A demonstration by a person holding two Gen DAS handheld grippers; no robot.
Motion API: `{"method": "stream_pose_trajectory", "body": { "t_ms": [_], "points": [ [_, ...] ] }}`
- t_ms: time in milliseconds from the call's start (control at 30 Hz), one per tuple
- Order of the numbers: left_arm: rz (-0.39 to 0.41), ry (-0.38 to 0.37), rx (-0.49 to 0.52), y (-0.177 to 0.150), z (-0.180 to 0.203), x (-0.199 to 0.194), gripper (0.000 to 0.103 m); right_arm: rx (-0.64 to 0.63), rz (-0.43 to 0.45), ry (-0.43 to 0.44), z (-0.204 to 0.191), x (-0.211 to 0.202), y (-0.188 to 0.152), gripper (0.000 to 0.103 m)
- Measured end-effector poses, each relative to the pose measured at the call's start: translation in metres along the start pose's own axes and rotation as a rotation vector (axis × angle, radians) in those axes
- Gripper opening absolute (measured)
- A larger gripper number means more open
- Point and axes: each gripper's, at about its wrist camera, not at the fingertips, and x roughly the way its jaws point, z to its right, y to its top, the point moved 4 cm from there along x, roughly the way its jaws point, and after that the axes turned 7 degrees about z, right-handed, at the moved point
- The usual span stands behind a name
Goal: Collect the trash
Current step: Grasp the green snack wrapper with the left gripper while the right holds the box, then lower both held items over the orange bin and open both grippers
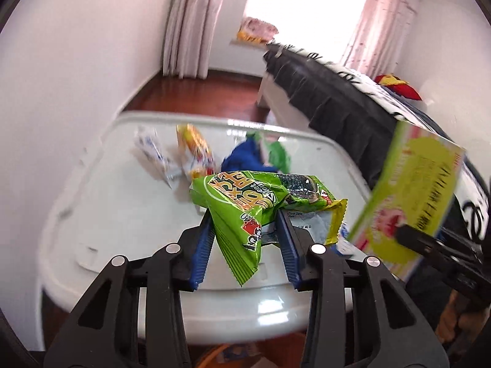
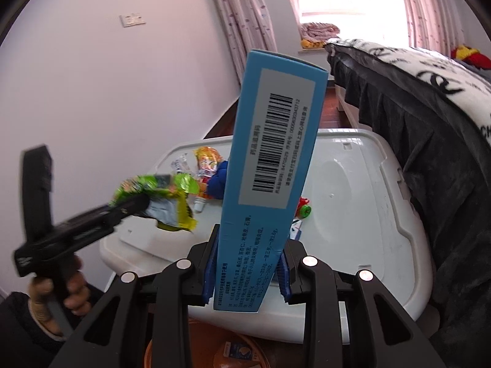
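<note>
Gripping a green snack bag between its blue pads, the left tongs sit at bottom centre of the left wrist view, closed down onto the crumpled wrapper, which hangs lifted over the near edge of the white counter. Bag print is Asian script w/ "Sweet" partly legible; rest too creased to read.

Right tongs, bottom centre of the right wrist view, are clamped on a blue box standing upright & tilted slightly right. Its facing side carries a grey label w/ a barcode & Chinese text, smaller Chinese lines below; digits too small to trust. Seen from the left wrist view, the box's broad face is lime green, at right of frame.

More wrappers lie bunched mid-counter, upper centre; a blue cloth lies beside them. Counter's right half is bare. Bed presses close along the counter's right edge; white wall runs along the left. Orange bin rim shows below the near edge
</note>
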Motion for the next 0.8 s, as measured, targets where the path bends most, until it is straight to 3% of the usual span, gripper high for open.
{"method": "stream_pose_trajectory", "body": {
  "t_ms": [300,800],
  "points": [
    [0.024,0.031,0.112,-0.020,0.015,-0.073,0.039,-0.104,-0.058,0.032,-0.020,-0.035,-0.012,0.032],
    [-0.201,0.035,0.163,-0.110,0.020,-0.089,0.039,-0.247,-0.292,0.065,-0.045,-0.054,-0.081,0.032]
  ]
}}
